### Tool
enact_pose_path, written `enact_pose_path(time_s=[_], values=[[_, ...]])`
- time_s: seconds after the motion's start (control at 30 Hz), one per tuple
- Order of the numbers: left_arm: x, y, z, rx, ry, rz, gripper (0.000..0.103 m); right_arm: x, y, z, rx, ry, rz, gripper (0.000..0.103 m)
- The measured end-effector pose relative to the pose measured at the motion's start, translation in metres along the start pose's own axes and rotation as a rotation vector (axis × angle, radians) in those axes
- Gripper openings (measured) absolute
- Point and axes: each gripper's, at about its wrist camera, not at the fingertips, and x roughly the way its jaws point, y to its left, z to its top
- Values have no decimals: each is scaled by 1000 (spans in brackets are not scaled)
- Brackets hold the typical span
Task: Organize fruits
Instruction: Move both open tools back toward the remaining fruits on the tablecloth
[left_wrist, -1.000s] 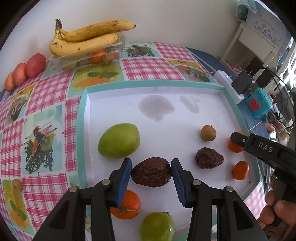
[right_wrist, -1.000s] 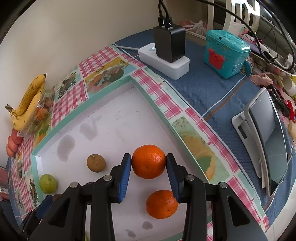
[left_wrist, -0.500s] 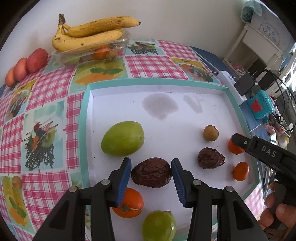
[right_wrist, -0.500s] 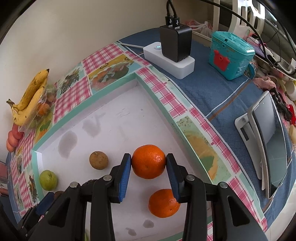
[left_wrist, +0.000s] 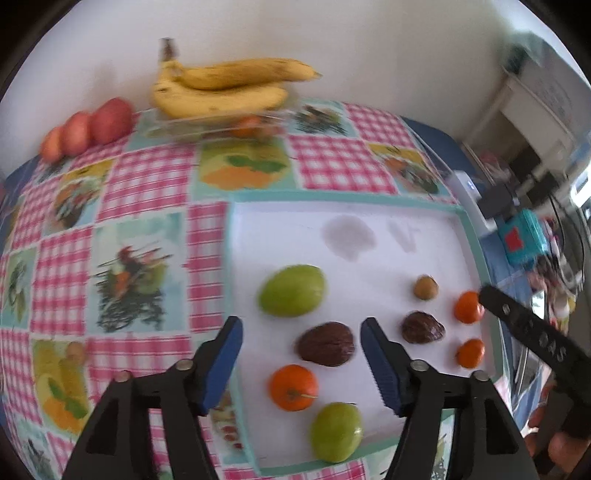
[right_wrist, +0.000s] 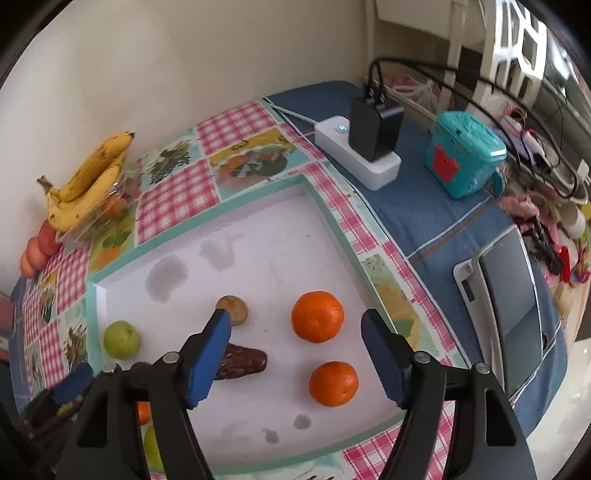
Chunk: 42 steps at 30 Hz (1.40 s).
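A white mat with a teal border (left_wrist: 406, 251) holds the loose fruit. My left gripper (left_wrist: 301, 354) is open above a dark wrinkled passion fruit (left_wrist: 325, 349) that lies on the mat. Around it lie a big green mango (left_wrist: 292, 290), an orange (left_wrist: 293, 387), a green fruit (left_wrist: 336, 432), a second dark fruit (left_wrist: 422, 327), a small brown fruit (left_wrist: 425, 287) and two oranges (left_wrist: 468, 307). My right gripper (right_wrist: 295, 354) is open above an orange (right_wrist: 317, 316); another orange (right_wrist: 333, 383) lies nearer.
Bananas (left_wrist: 221, 88) rest on a clear plastic box by the wall, with red apples (left_wrist: 88, 127) to their left. A white power strip with a black charger (right_wrist: 369, 147), a teal box (right_wrist: 461, 158) and a tablet (right_wrist: 513, 310) lie on the blue cloth to the right.
Both grippers have opened, letting go of the dark passion fruit and the orange, which now lie on the mat. Both grippers have drawn back and up; the left view has swung left.
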Motion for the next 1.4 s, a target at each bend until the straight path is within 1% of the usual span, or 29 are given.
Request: enact_pose_path(time_s=[0.03, 0.07, 0.17, 0.23, 0.37, 0.4, 0.43, 0.47, 0.53, 0.57, 0.63, 0.67, 0.8, 0.93, 1.2, 1.3, 1.4], values=[[-3, 9, 1, -29, -7, 12, 78, -3, 2, -1, -4, -4, 4, 75], [-7, 19, 1, -59, -13, 29, 80, -4, 3, -2, -4, -6, 7, 78], [-14, 44, 1, -111, -30, 78, 82, -6, 8, -4, -8, -4, 16, 80], [-18, 62, 1, -135, -39, 117, 83, -5, 10, -6, -6, 6, 16, 80], [-27, 90, -2, -173, -51, 172, 84, -3, 14, -10, -15, 27, 18, 80], [-29, 95, -1, -176, -52, 185, 84, -3, 16, -11, -20, 29, 19, 80], [-30, 101, -2, -174, -52, 199, 87, -3, 18, -11, -30, 30, 19, 80], [-32, 105, -2, -167, -50, 218, 92, -4, 20, -12, -35, 29, 20, 80], [-36, 111, -4, -151, -53, 254, 98, -5, 26, -13, -51, 25, 31, 80], [-39, 115, -4, -144, -60, 274, 100, -5, 28, -14, -57, 25, 38, 81], [-44, 122, -6, -147, -75, 295, 102, -4, 37, -17, -77, 27, 54, 91], [-45, 125, -6, -151, -78, 296, 102, -4, 41, -18, -86, 25, 56, 96], [-54, 136, -9, -174, -101, 296, 103, -6, 57, -23, -138, 12, 61, 96], [-66, 144, -13, -201, -132, 290, 103, -12, 71, -26, -155, -21, 95, 96], [-95, 163, -21, -273, -217, 261, 103, -17, 102, -35, -229, -4, 156, 96], [-101, 168, -25, -293, -234, 258, 103, -23, 114, -38, -264, -12, 185, 96], [-102, 172, -30, -311, -234, 244, 103, -26, 122, -41, -290, -6, 192, 96]])
